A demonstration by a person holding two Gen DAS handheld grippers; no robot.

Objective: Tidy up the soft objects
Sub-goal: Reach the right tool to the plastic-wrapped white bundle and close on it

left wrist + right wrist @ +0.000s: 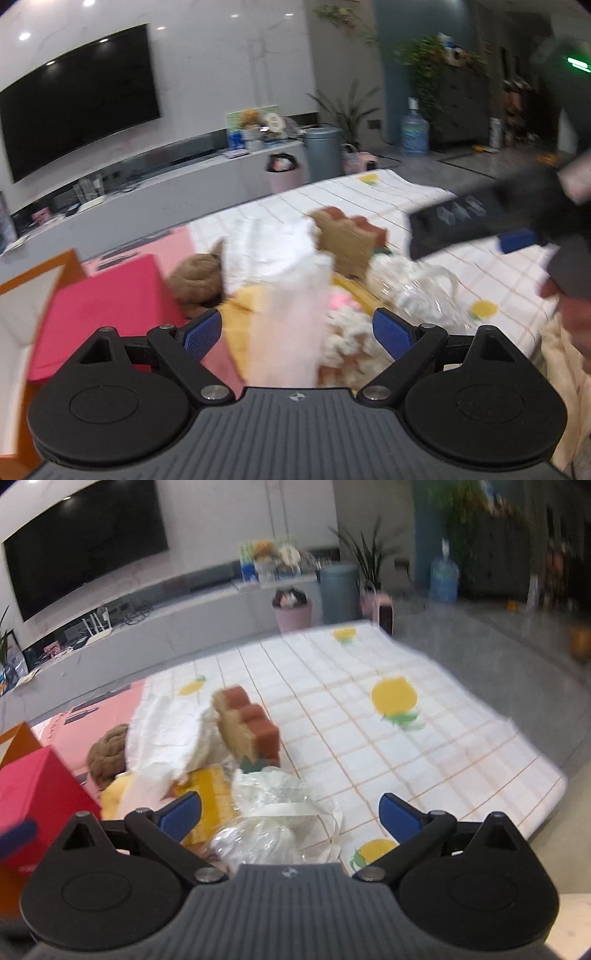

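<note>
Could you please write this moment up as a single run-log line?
left gripper: open, empty | right gripper: open, over clear plastic bag | soft pile on checked cloth | red box left

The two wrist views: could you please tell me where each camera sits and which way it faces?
Left wrist: rides the left gripper, facing the pile of soft things; the right gripper and a hand show at the right edge.
Right wrist: rides the right gripper, above the clear plastic bag; only its own open fingers show.
Shared: the sponge, lemon-print cloth, television.
</note>
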